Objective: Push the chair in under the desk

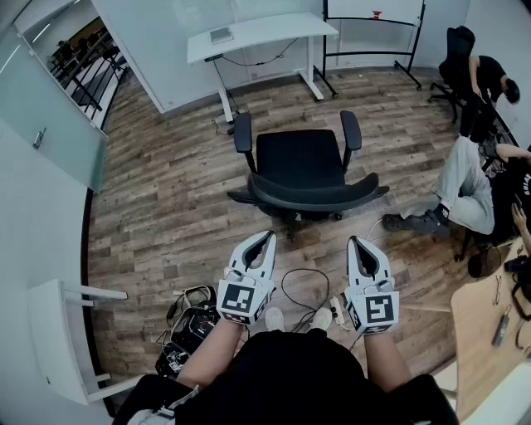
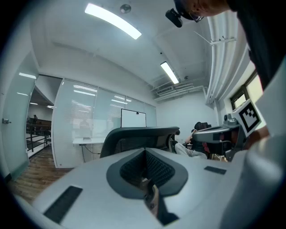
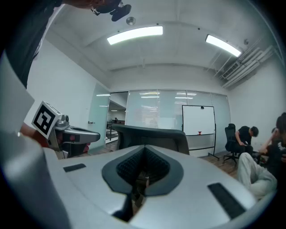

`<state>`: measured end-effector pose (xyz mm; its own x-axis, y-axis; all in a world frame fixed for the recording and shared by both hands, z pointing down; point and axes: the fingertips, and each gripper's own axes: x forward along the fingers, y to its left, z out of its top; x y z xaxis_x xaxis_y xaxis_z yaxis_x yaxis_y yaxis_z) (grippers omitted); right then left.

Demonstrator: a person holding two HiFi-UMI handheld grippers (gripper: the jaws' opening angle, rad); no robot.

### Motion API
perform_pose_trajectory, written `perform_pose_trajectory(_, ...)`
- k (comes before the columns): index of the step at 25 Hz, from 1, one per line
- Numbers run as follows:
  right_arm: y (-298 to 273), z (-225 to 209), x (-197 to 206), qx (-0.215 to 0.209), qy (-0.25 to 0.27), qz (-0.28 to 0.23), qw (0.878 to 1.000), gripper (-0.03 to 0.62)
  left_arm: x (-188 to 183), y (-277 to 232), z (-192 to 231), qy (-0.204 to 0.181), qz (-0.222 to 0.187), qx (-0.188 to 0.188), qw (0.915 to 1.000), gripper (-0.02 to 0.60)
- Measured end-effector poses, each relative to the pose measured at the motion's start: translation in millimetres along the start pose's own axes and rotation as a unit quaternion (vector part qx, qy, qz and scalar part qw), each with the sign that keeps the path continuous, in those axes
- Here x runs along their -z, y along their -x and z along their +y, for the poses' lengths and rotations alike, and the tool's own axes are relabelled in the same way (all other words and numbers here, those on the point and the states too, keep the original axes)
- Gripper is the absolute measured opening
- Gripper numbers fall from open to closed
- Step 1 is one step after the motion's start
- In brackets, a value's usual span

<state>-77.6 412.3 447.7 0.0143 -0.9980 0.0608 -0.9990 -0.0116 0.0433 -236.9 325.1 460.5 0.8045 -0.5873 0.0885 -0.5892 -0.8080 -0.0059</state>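
Two tools are pointing level toward the far side of the room, each with its jaws pressed together and nothing between them. The left tool (image 1: 267,238) and the right tool (image 1: 354,242) are hovering side by side, near the curved backrest of the black chair (image 1: 300,162) but not touching it. The chair is standing on the wooden floor (image 1: 166,207) with its backrest toward the person and its seat and armrests facing the white desk (image 1: 257,33). It is sitting well apart from that desk, not under it. A small grey object is lying on the desk's top, too small to tell what it is. A whiteboard (image 1: 373,8) is standing to the right of the desk. Cables (image 1: 303,290) are looping over the floor between the tools. At the near left a dark heap of gear (image 1: 187,332) is lying, and whether a bag is holding it I cannot tell. At the right a seated person (image 1: 465,187) is stretching out their legs, and another person (image 1: 489,79) is bending over farther back.
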Motion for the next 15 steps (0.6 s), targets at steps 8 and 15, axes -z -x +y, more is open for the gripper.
perform_pose_trajectory(8,3,6,-9,-0.008,0.012,-0.006,1.000,0.003,0,2,-8,-0.011,0.007,0.006,0.9999,0.014)
perform_pose_trajectory(15,0,12,-8,-0.029,0.027,-0.005,0.999,0.007,-9,2,-12,-0.077,0.008,0.003,0.9970,0.028)
